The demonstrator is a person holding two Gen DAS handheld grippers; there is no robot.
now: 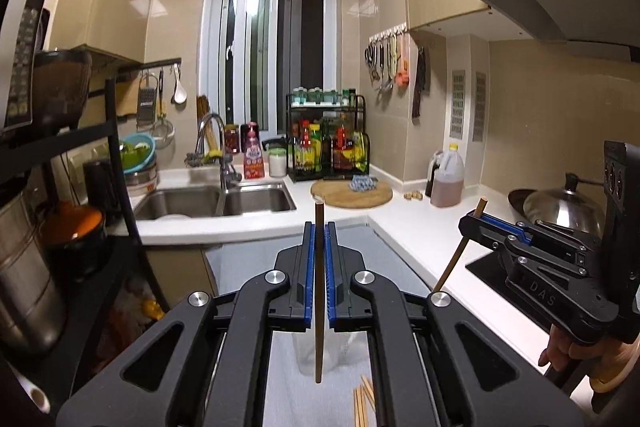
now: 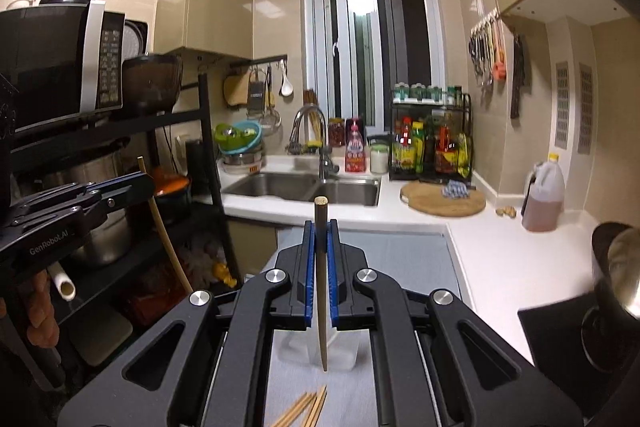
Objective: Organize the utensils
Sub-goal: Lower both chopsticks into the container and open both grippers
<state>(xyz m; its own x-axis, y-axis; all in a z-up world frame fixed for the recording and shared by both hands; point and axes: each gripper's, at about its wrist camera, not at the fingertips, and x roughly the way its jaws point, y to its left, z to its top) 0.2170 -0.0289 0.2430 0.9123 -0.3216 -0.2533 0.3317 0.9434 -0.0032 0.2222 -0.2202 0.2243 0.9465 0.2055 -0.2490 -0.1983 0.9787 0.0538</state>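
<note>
My left gripper (image 1: 319,227) is shut on a brown chopstick (image 1: 319,307) held upright; its lower tip hangs over a clear plastic cup (image 1: 320,355) on the grey mat. My right gripper (image 2: 320,227) is shut on another chopstick (image 2: 321,291), also upright, its tip over the same clear cup (image 2: 316,349). Several loose chopsticks (image 2: 306,409) lie on the mat in front of the cup; they also show in the left wrist view (image 1: 364,403). Each gripper shows in the other's view, the right gripper (image 1: 472,221) at the right and the left gripper (image 2: 142,179) at the left.
A grey mat (image 2: 400,255) covers the counter. Behind are a double sink (image 2: 304,187), a round cutting board (image 2: 444,203), a condiment rack (image 2: 432,143) and an oil jug (image 2: 542,195). A black shelf with a microwave (image 2: 60,63) stands left; a wok with a lid (image 1: 560,207) right.
</note>
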